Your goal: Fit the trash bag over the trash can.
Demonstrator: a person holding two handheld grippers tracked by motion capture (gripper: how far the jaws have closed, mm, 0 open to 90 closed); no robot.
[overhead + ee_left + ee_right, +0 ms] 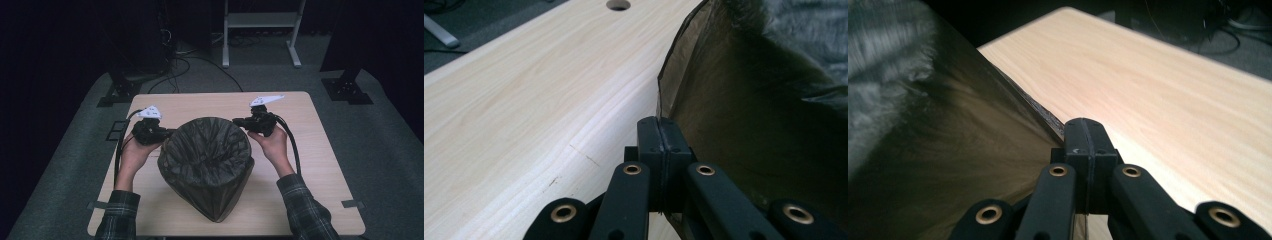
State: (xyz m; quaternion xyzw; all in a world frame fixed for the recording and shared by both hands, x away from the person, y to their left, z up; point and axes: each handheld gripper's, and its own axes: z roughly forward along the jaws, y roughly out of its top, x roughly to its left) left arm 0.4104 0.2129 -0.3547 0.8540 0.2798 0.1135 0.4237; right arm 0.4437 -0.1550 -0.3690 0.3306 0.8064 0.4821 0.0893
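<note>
while bag stands mid-counter, mouth open, rim is pinched by left tongs and right tongs, both clenched on film. step judged: spreading/lifting; even opposite pull needed.

This looks like a lab or recording studio rather than a home. A pale wooden table stands alone on grey carpet, with black curtains closing off the room from nine through three o'clock. Cables snake across the floor at eleven o'clock toward dark equipment stands, a matching stand base sits at two o'clock, and a white metal frame rises at twelve.
</note>
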